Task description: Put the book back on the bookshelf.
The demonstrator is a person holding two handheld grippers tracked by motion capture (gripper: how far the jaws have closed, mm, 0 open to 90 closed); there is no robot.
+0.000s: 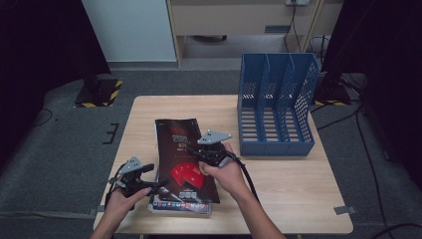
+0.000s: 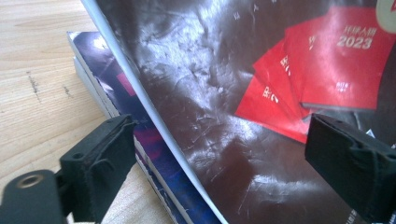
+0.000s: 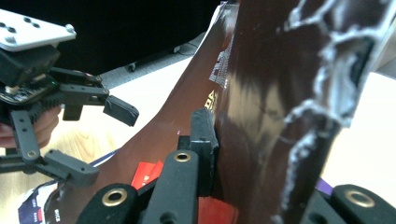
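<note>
My right gripper (image 1: 195, 150) is pinched tight on the top magazine (image 1: 181, 144), the dark one with red booklets (image 1: 188, 174) on its cover. In the right gripper view the shiny cover bends up between my jaws, right in front of the camera, so it blocks most of what lies past it. My left gripper (image 1: 152, 175) has its jaws spread wide, with nothing squeezed in them. It sits at the near left edge of that same magazine, and the lifted cover edge runs between its two black pads (image 2: 100, 158) without touching them. Under the cover lie more magazines (image 1: 180, 204) in a small pile on the wooden table (image 1: 288, 189). Past my right gripper, off to its right, stands a blue file rack (image 1: 276, 107).
</note>
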